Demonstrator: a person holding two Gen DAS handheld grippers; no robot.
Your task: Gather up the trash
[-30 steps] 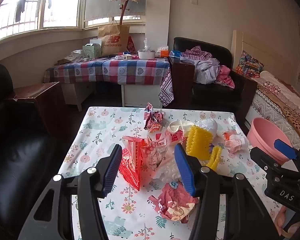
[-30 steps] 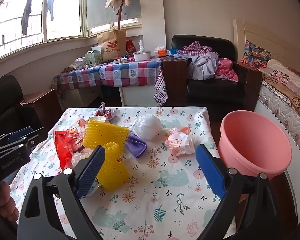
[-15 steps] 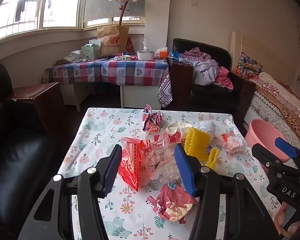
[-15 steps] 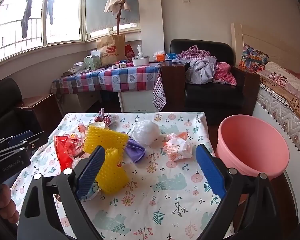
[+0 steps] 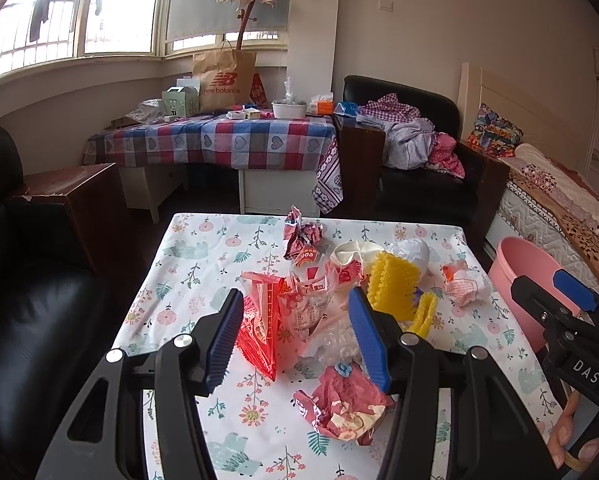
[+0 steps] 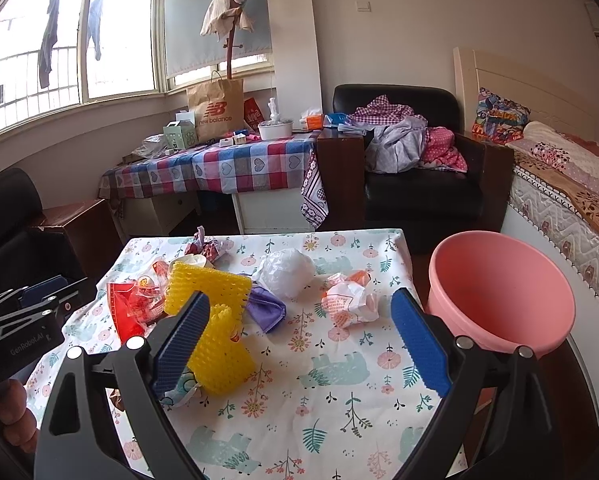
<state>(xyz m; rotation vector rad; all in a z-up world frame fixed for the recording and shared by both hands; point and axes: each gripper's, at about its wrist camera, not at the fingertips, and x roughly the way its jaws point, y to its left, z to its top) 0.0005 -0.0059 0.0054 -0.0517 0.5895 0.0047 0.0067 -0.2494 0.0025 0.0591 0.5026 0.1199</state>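
Two claws, left claw (image 5: 297, 338) and right claw (image 6: 299, 340), gape wide, empty, above wrappers (image 5: 343, 410) at frame centre on the tabletop (image 6: 339, 412).

We're standing in a lived-in home, a bedroom doubling as sitting room: a quilted bed (image 6: 559, 184) is running along the wall, clothes are piling on a black armchair (image 6: 419, 184), and laundry is hanging outside the bay window (image 6: 71, 40).

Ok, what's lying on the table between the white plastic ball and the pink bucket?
A crumpled white-and-orange wrapper lies between the white plastic ball and the pink bucket; clearest in the right wrist view.
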